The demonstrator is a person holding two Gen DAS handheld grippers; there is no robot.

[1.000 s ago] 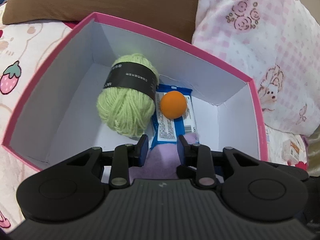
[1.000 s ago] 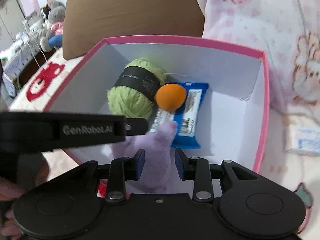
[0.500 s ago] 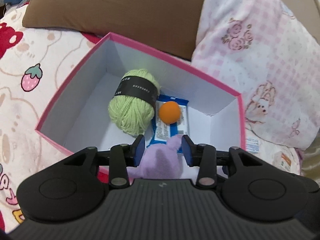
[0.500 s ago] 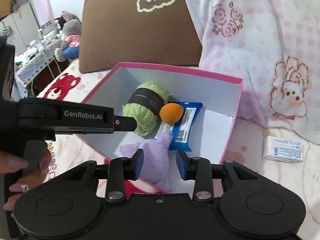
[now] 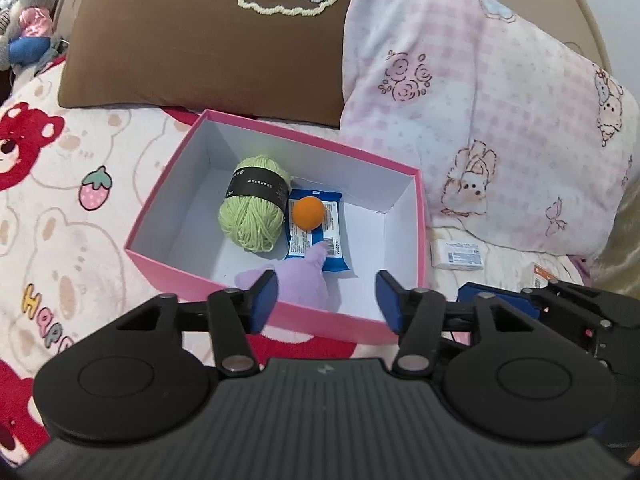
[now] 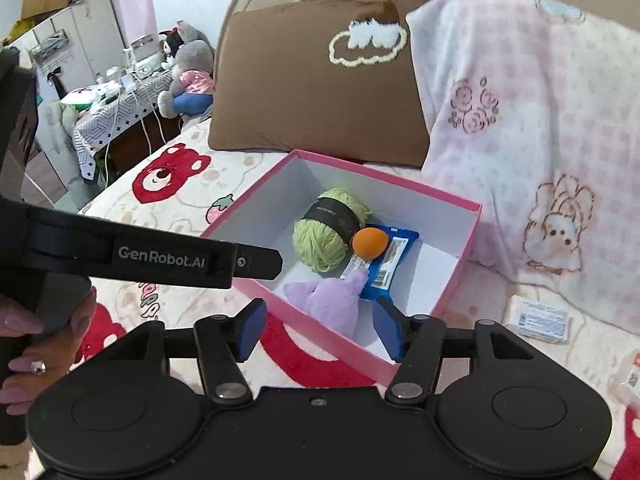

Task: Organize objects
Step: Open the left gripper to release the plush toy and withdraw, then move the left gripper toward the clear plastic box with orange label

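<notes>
- The pink box (image 5: 276,314) sits open on the bedspread (image 5: 72,216), in front of a brown pillow (image 5: 200,40) and a pink checked pillow (image 5: 480,120).
- Inside it lie a ball of green yarn (image 5: 252,216) with a black band, a blue packet (image 5: 320,236) beside the yarn, an orange ball (image 5: 308,212) resting on the packet, and a purple soft toy (image 5: 300,276) at the near wall, one tip of it lying on the packet.
- The left gripper (image 5: 326,300) hangs above the near edge of the box; its jaws have just been opening and stand apart, gripping nothing — the purple toy lies below and beyond them, just past the left pad, free of both.
- The right gripper (image 6: 318,328) hangs over the near corner of the box; its jaws too have just been opening and hold nothing — the purple toy (image 6: 328,300) shows between the pads but rests in the box below, untouched.
- A hand (image 6: 44,344) holds the left gripper's handle at the left edge of the right wrist view.
- A small white packet (image 5: 458,255) lies on the bedspread to the right of the box, apart from it.
</notes>
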